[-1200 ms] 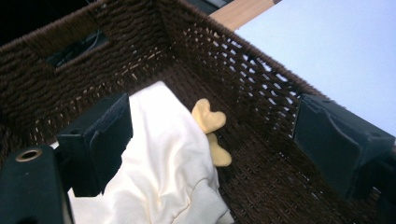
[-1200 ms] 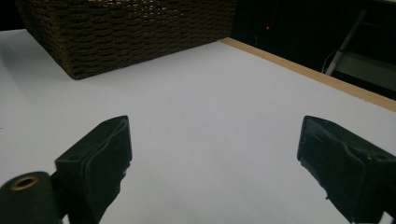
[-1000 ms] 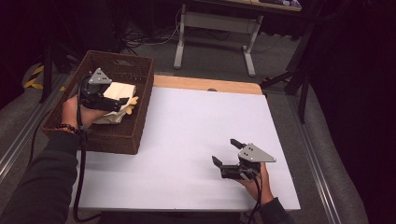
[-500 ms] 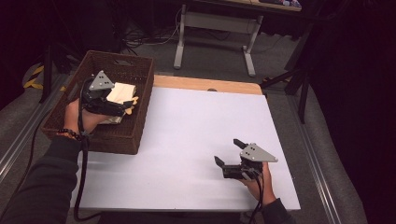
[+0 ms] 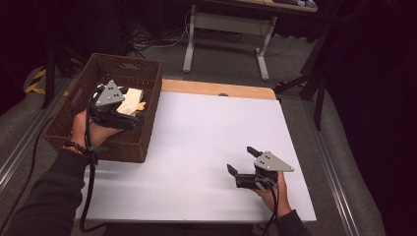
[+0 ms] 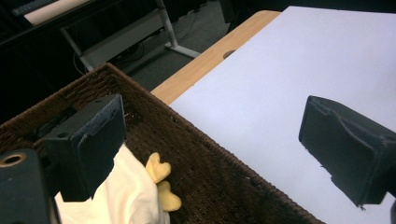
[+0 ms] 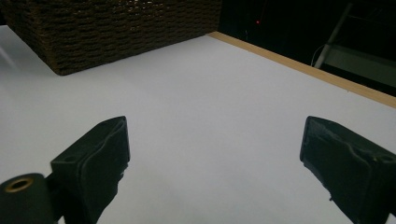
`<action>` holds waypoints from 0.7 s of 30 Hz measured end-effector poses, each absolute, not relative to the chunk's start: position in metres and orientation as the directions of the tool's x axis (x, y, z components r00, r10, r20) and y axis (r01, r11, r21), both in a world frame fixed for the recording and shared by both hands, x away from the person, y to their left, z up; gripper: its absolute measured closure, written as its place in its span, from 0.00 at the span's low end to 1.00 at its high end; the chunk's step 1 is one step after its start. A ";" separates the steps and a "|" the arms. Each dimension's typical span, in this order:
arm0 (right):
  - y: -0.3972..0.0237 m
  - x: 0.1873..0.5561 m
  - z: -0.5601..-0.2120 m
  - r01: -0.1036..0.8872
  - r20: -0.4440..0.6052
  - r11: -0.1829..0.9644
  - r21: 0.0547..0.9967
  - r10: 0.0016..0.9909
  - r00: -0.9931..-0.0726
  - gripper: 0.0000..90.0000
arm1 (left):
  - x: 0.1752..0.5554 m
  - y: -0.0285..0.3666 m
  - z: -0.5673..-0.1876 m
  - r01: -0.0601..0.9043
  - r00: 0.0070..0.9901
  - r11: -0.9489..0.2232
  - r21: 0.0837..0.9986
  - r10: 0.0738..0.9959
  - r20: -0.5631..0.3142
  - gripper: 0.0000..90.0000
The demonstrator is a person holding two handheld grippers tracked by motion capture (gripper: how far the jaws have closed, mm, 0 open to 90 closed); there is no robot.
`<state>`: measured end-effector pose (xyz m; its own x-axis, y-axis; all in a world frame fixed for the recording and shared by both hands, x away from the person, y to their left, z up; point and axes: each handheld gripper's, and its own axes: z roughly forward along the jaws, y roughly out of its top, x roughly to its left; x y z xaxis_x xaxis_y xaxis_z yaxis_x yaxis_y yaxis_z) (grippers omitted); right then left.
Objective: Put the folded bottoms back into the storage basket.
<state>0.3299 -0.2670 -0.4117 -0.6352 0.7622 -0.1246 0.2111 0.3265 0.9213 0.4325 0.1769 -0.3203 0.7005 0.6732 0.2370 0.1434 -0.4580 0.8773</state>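
Observation:
A brown wicker basket stands on the left edge of the white table. Inside it lies a cream cloth item with yellow parts. My left gripper hovers over the basket's right half. Its jaws have just been opening and now stand wide apart. The cream item sits under the left jaw, and nothing is pressed between the pads. My right gripper rests low over the table's near right part, open and with nothing between its jaws.
The basket wall rises at the far left in the right gripper view. A wooden strip borders the table's far edge. Beyond it stand a desk frame and dark floor. Metal rails run along both sides of the table.
My left gripper has shifted a little to the right over the basket, staying above the cream item. The right gripper has stayed where it was.

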 end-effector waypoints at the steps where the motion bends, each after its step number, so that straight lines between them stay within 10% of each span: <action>1: -0.267 0.330 -0.412 0.211 -0.125 0.327 0.921 0.762 -0.636 0.10 | 0.431 0.175 -0.320 0.137 0.706 -0.455 0.880 0.668 0.236 0.09; 21: -0.266 0.325 -0.411 0.201 -0.140 0.342 0.918 0.753 -0.644 0.11 | 0.406 0.150 -0.322 0.037 0.747 -0.461 0.887 0.602 0.282 0.10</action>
